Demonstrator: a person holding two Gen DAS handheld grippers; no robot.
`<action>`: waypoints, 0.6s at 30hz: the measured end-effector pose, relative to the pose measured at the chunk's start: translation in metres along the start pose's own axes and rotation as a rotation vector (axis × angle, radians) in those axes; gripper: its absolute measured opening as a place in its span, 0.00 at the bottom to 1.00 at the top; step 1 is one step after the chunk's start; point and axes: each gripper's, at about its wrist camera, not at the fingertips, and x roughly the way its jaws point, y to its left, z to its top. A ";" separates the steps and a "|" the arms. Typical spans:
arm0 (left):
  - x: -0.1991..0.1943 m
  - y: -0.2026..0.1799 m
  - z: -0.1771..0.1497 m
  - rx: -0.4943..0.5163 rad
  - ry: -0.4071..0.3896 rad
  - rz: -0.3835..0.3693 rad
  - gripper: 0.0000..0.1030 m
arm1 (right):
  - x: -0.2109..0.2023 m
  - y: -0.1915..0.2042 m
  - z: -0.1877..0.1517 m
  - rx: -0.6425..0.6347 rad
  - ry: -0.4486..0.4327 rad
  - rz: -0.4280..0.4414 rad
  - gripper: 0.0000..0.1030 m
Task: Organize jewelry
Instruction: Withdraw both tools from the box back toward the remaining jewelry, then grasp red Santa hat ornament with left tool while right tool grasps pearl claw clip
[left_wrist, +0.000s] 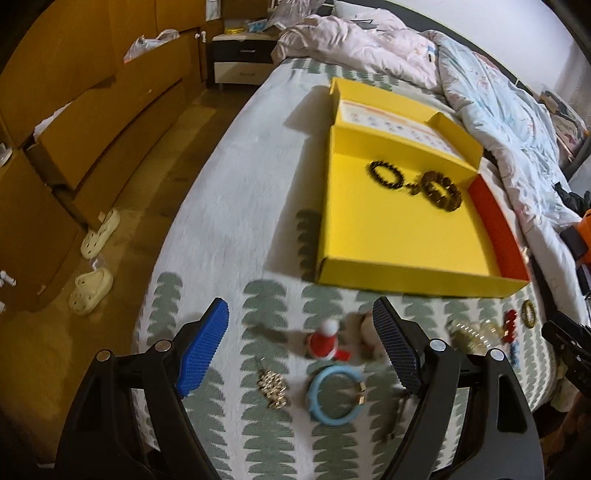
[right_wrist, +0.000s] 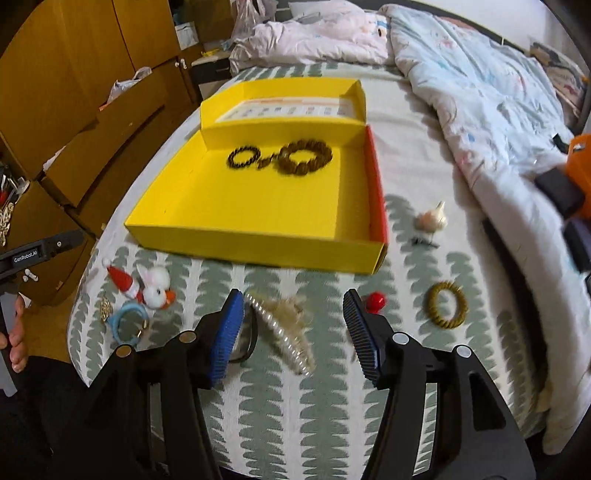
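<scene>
The pearl hair claw (right_wrist: 284, 328) lies near the yellow box (right_wrist: 258, 243), between the empty, parted jaws of the right gripper (right_wrist: 293, 328); its long axis seemingly slants across them; the left gripper (left_wrist: 301, 350), wide and empty, hovers farther off.

A home bedroom is showing here: a bed (left_wrist: 229, 206) with a leaf-patterned sheet is lying under the grippers, a rumpled quilt (right_wrist: 491, 96) is bunching ahead, and wooden wardrobes (left_wrist: 74, 92), a nightstand (left_wrist: 242, 59) and slippers (left_wrist: 98, 236) are sitting left.

A small plush toy (left_wrist: 365, 332) sits half hidden behind a ribbed blue gripper pad (left_wrist: 397, 350), perhaps a rabbit.
</scene>
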 end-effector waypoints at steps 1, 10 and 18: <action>0.002 0.001 -0.004 0.001 0.000 0.010 0.77 | 0.004 0.001 -0.003 0.002 0.007 0.001 0.58; 0.025 0.002 -0.022 0.022 0.037 0.032 0.77 | 0.031 0.006 -0.018 0.010 0.039 0.014 0.58; 0.034 -0.002 -0.025 0.047 0.047 0.053 0.77 | 0.049 0.006 -0.022 0.003 0.063 0.000 0.58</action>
